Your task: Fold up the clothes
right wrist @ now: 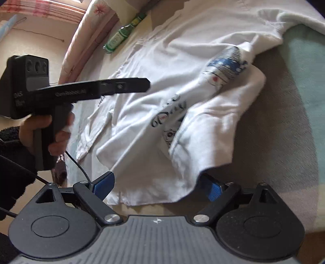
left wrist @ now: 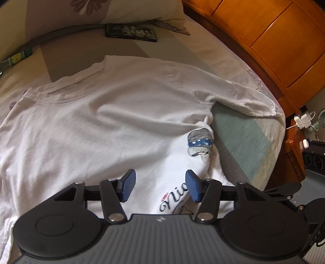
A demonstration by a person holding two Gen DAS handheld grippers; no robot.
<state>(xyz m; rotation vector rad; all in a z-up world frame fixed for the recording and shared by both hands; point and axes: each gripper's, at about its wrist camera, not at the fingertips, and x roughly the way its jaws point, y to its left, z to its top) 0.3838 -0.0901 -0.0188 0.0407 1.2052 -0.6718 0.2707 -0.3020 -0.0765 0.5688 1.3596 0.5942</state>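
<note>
A white T-shirt (left wrist: 91,121) lies spread on the bed, neck towards the pillows. Its right side is folded over, so the printed figure (left wrist: 200,144) and script lettering face up. One sleeve (left wrist: 243,97) reaches towards the bed edge. My left gripper (left wrist: 160,185) hovers open over the folded edge with nothing between its blue pads. The right wrist view shows this left gripper (right wrist: 142,86) from the side, held by a hand (right wrist: 50,130) above the T-shirt (right wrist: 162,61). My right gripper (right wrist: 158,186) stands wide open at the hem, loose cloth draped over its right finger.
The patterned bed sheet (left wrist: 239,138) runs to a wooden headboard (left wrist: 274,40) on the right. A pillow (left wrist: 121,10), a dark flat case (left wrist: 131,32) and a green bottle (right wrist: 121,32) lie beyond the shirt. A nightstand (left wrist: 294,138) carries chargers and cables.
</note>
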